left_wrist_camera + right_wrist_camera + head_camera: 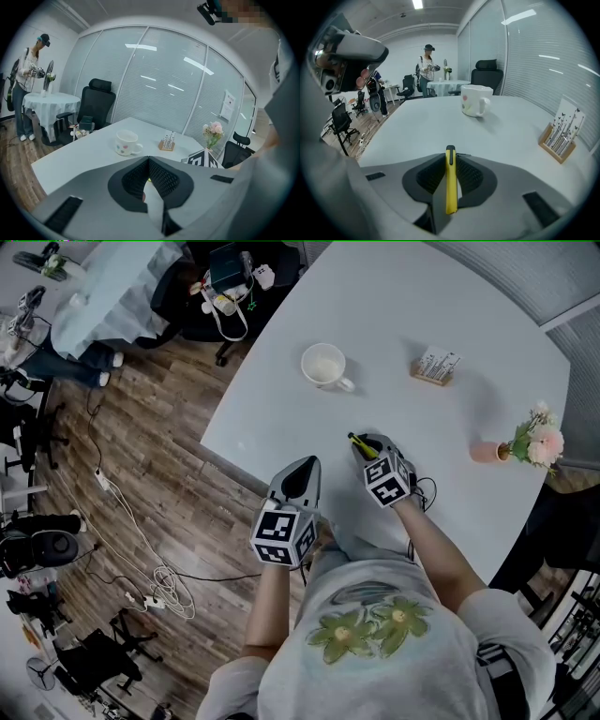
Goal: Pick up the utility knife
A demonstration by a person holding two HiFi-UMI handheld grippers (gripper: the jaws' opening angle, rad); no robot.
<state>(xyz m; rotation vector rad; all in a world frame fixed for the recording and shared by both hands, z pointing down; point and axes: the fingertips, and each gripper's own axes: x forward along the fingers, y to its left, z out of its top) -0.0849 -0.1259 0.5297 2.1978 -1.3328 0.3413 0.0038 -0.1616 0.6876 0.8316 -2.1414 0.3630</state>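
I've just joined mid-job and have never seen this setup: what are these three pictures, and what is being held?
There is no robot here: a person holds a gripper in each hand. The head view looks down from the person's head. Each of the other two views rides on one gripper and looks along its jaws. On the white table stand a mug, a wooden card stand and a small vase of flowers. The right hand-held gripper is shut on the yellow utility knife. The left hand-held gripper is shut and empty.

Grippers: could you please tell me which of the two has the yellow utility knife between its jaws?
The right gripper: it alone clamps the yellow utility knife; the left gripper is shut on nothing.
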